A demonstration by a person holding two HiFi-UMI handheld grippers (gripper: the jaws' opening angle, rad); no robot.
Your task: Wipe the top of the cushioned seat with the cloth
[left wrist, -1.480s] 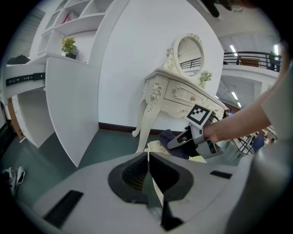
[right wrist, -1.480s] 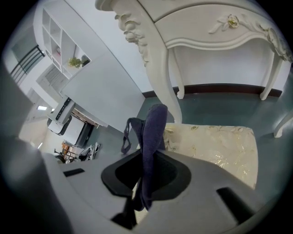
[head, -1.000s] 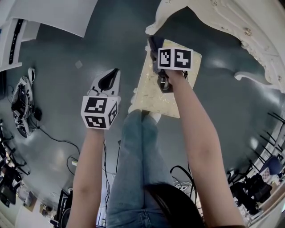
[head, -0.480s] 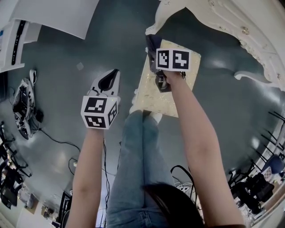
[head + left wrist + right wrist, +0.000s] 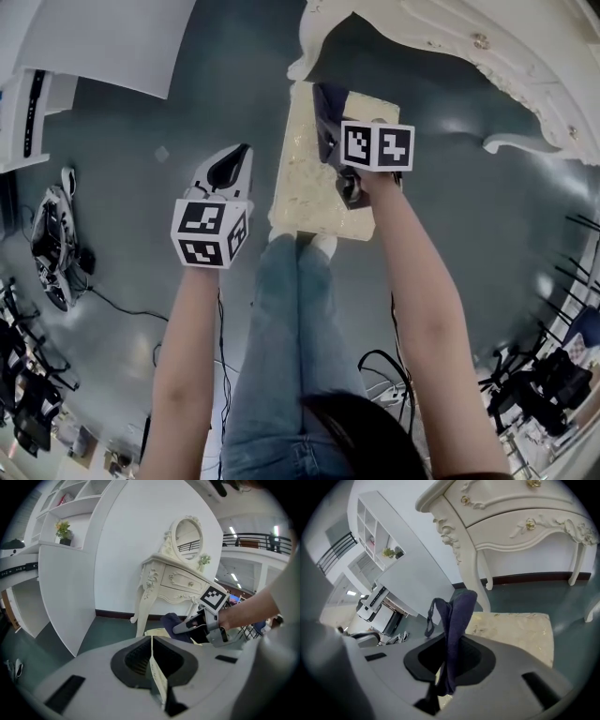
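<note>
The right gripper view shows its fingers clamped on the dark blue cloth, which stands up out of them in a fold above the cream cushioned seat. In the head view only a bit of the cloth shows at 12 o'clock of the marker cube — the cube covers the grip. The left gripper view shows its fingers pressed together on nothing; that gripper hangs over the floor at the seat's 9 o'clock. The seat stands by a leg of the white dressing table — its top is cut off. Whether the cloth touches the seat I cannot tell.
</note>
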